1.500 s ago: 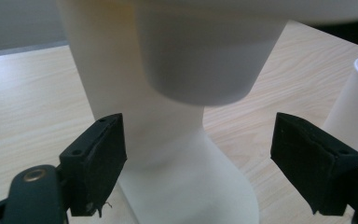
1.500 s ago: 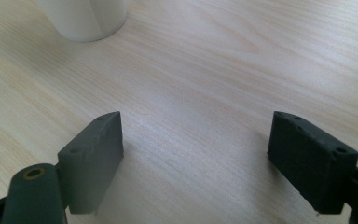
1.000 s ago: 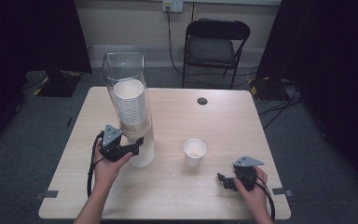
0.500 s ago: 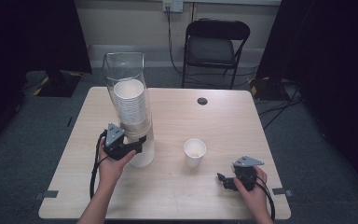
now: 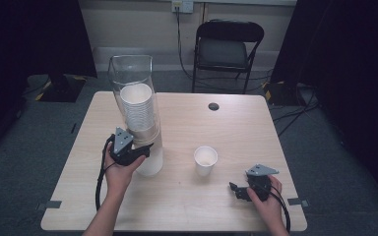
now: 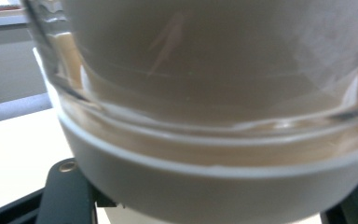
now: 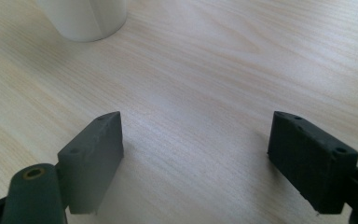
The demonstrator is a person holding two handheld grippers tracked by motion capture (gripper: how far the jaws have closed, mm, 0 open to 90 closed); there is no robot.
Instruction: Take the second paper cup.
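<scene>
At the left of the table, my left gripper (image 5: 145,150) has just been closing its jaws on the bottom paper cup (image 6: 205,191) under the clear cup dispenser (image 5: 137,93), and it now grips this cup. One paper cup (image 5: 205,160) already stands in the middle. My right gripper (image 5: 237,190) rests wide open and empty. I judge more cups are left to pull.

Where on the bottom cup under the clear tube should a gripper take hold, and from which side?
Grip the bottom cup by its white wall just under the clear tube's lower edge, coming in level from the person's side. The wall is round and upright there, and the left gripper already has a jaw on either side.
</scene>
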